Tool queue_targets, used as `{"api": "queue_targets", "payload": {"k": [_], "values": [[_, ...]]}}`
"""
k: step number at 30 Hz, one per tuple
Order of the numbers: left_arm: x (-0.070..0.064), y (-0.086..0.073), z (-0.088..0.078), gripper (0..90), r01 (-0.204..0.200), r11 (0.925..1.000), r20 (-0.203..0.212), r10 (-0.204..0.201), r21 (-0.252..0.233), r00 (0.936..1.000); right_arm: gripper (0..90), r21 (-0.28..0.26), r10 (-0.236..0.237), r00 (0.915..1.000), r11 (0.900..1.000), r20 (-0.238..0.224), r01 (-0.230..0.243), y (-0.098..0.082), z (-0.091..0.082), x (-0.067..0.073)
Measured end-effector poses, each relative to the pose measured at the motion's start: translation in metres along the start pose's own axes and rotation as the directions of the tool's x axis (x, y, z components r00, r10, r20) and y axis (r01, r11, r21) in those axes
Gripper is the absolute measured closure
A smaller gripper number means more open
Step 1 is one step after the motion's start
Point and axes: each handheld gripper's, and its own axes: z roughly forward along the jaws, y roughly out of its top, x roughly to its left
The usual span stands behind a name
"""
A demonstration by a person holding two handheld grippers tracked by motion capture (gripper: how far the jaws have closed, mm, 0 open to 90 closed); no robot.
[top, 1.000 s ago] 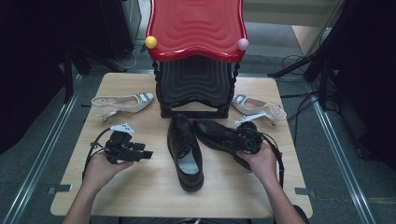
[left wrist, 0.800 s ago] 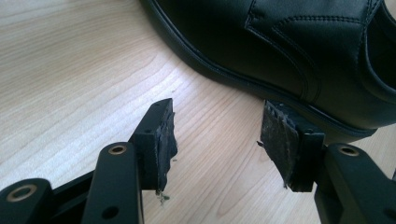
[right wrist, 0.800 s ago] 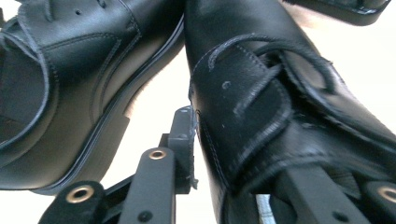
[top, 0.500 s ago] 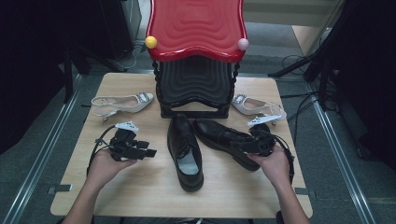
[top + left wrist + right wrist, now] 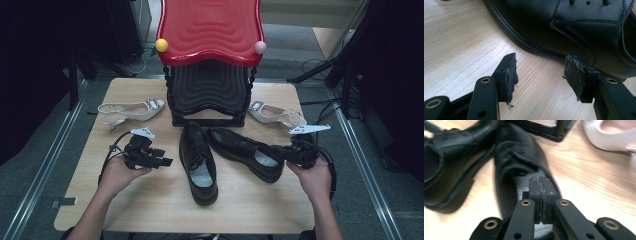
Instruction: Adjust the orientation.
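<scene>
Two black lace-up shoes lie mid-table: the left black shoe (image 5: 198, 162) points away from me, and the right black shoe (image 5: 245, 152) lies slanted with its heel to the right. My left gripper (image 5: 167, 161) rests on the table left of the left black shoe (image 5: 579, 27), and in its own view the left gripper (image 5: 540, 67) is open with only bare wood between the pads. My right gripper (image 5: 277, 149) is at the right shoe's heel. The right gripper (image 5: 539, 181) has just closed; its pads meet with nothing between them, over the heel of the right black shoe (image 5: 516, 157).
A shoe rack with a red top (image 5: 210, 30) and black lower shelves stands at the table's back middle. A pale heeled shoe (image 5: 130, 110) lies left of it and another pale heeled shoe (image 5: 277, 114) right of it. Cables trail off the table's right side.
My right hand has drawn to the right, back along the slanted shoe to its heel end. The shoe stays where it was. The left hand has not moved.
</scene>
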Motion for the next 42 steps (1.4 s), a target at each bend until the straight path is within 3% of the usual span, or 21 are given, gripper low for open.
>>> {"api": "queue_targets", "payload": {"k": [4,7,14,23,42], "values": [[-0.001,0.0,0.0,43.8,-0.001,1.0,-0.002,0.001,0.0,1.0,90.0,-0.004,0.039,0.999,0.999,0.023,-0.039,-0.006,0.002,-0.017],[-0.001,0.0,0.001,43.8,-0.001,1.0,-0.001,0.001,0.003,1.0,90.0,0.003,0.052,0.9964,0.999,0.067,-0.053,-0.009,0.004,-0.026],[-0.001,0.0,0.002,43.9,0.001,1.0,-0.002,-0.001,0.006,1.0,90.0,0.042,0.044,0.9963,0.998,0.073,-0.047,-0.011,0.014,-0.034],[-0.001,0.0,0.002,43.9,0.003,1.0,-0.001,-0.003,0.005,1.0,90.0,0.064,0.039,0.9974,0.997,0.061,-0.043,-0.012,0.018,-0.029],[0.001,0.011,0.013,44.2,-0.013,0.9999,0.019,0.013,0.007,0.9997,90.0,0.088,-0.007,0.9999,0.996,0.009,0.006,-0.022,0.018,0.003]]}}
